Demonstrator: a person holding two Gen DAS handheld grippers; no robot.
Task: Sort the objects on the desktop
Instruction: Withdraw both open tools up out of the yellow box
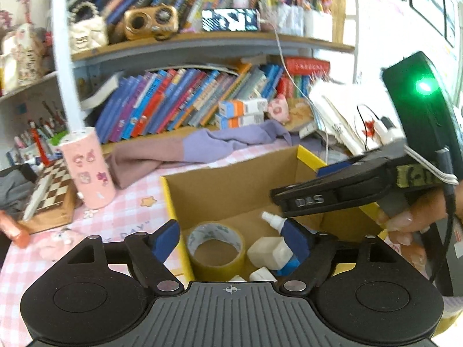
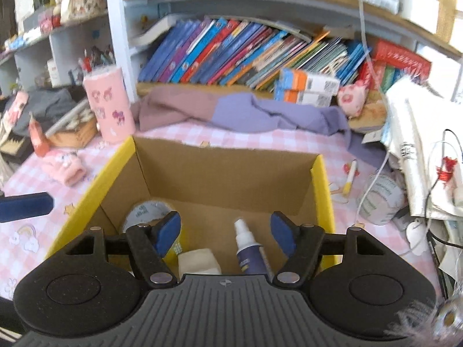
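A yellow-edged cardboard box (image 1: pixel 231 185) (image 2: pixel 220 170) stands on the pink checked desk. Inside lie a roll of tape (image 1: pixel 215 248) (image 2: pixel 144 212), a white block (image 1: pixel 269 250) (image 2: pixel 199 261) and a small spray bottle with a white cap (image 1: pixel 272 219) (image 2: pixel 249 248). My left gripper (image 1: pixel 233 241) is open and empty over the box's near left edge. My right gripper (image 2: pixel 225 237) is open and empty above the box, over the bottle. Its body (image 1: pixel 332 193) shows in the left wrist view over the box's right side.
A pink cylinder holder (image 1: pixel 86 167) (image 2: pixel 110 104), a purple cloth (image 1: pixel 202 144) (image 2: pixel 246 112) and a chessboard box (image 1: pixel 52 190) lie behind the box. A yellow marker (image 2: pixel 349 180) and a white tape roll (image 2: pixel 379 199) lie right of it. Bookshelves stand behind.
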